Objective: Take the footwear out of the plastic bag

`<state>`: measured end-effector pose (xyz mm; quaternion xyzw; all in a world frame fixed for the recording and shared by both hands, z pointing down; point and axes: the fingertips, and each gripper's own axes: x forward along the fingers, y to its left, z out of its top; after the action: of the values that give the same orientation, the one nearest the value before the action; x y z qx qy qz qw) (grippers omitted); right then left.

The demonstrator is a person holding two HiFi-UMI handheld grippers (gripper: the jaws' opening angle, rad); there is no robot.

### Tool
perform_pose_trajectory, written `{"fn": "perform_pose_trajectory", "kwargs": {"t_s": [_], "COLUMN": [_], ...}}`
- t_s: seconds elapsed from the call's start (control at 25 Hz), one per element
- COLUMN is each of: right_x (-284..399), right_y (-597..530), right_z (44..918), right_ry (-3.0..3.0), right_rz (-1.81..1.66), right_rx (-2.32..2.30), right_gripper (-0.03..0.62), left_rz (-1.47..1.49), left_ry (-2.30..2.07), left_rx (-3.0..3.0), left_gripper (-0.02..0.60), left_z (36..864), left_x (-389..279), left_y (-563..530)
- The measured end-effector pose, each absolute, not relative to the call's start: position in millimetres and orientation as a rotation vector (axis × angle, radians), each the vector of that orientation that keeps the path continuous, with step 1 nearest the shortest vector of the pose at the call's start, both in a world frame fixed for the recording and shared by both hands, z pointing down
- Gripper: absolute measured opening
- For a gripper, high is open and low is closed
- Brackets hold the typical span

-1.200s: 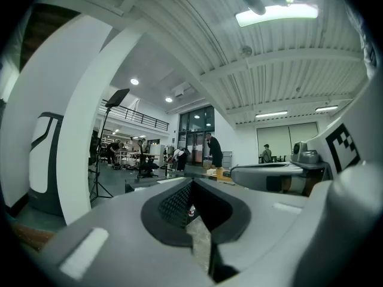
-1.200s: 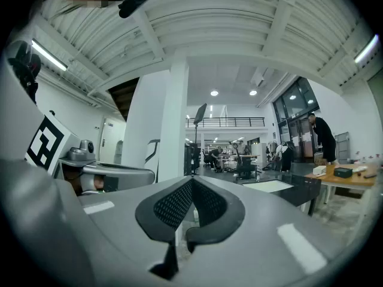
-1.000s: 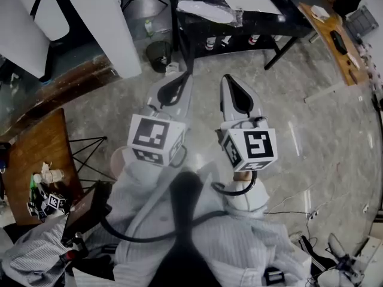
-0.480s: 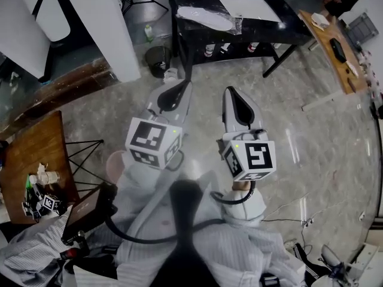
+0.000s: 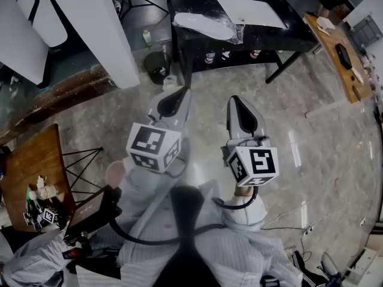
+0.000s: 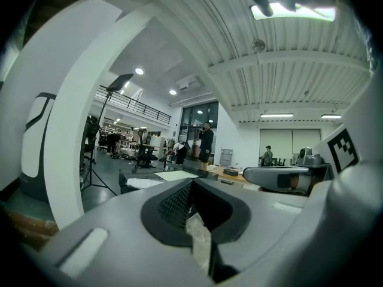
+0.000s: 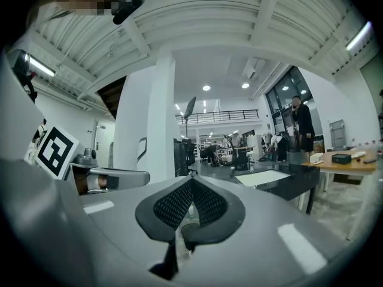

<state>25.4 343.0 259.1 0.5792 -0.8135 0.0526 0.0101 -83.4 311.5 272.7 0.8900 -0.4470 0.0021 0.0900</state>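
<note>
A whitish plastic bag (image 5: 200, 24) lies on the black table (image 5: 287, 31), next to a white sheet (image 5: 248, 11); what is inside the bag cannot be made out. Both grippers hang over the stone floor, well short of the table, and point toward it. My left gripper (image 5: 175, 95) is shut with nothing in it. Its jaws (image 6: 191, 183) meet at the tip. Beside it, my right gripper (image 5: 238, 104) is also shut and empty (image 7: 190, 179). In the left gripper view the bag (image 6: 142, 184) lies far ahead.
A white pillar (image 5: 96, 28) stands at the left, with a dark bin (image 5: 157, 60) near the table's left end. Small bottles (image 5: 209, 57) stand under the table. A wooden bench (image 5: 338, 40) lies at the right. A small wooden table (image 5: 30, 166) and tripod legs (image 5: 84, 160) are at the near left.
The black table has slid slightly lower and more fully into the head view. Both grippers remain side by side and shut.
</note>
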Motion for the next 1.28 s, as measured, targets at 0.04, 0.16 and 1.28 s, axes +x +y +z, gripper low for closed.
{"fn": "perform_pose_trajectory", "kwargs": {"t_s": [0.04,0.16,1.28], "right_x": [27,35,113], "right_y": [328,277,-112], "right_z": [263,269,338], "right_ry": [-2.538,-2.534,-2.47], "right_rz": [0.175,0.171,0.513], "right_rx": [1.807,1.812,1.568], "right_gripper": [0.014,0.014,0.014], "left_rz": [0.01,0.001,0.244], "left_ry": [-1.33,-1.329,-1.157], "left_rx": [2.647,2.654,2.492], "left_gripper": [0.002,0.002,0.002], "left_z": [275,280,343], "left_x": [-82,-76,-5], "left_y": [296,244,-131]}}
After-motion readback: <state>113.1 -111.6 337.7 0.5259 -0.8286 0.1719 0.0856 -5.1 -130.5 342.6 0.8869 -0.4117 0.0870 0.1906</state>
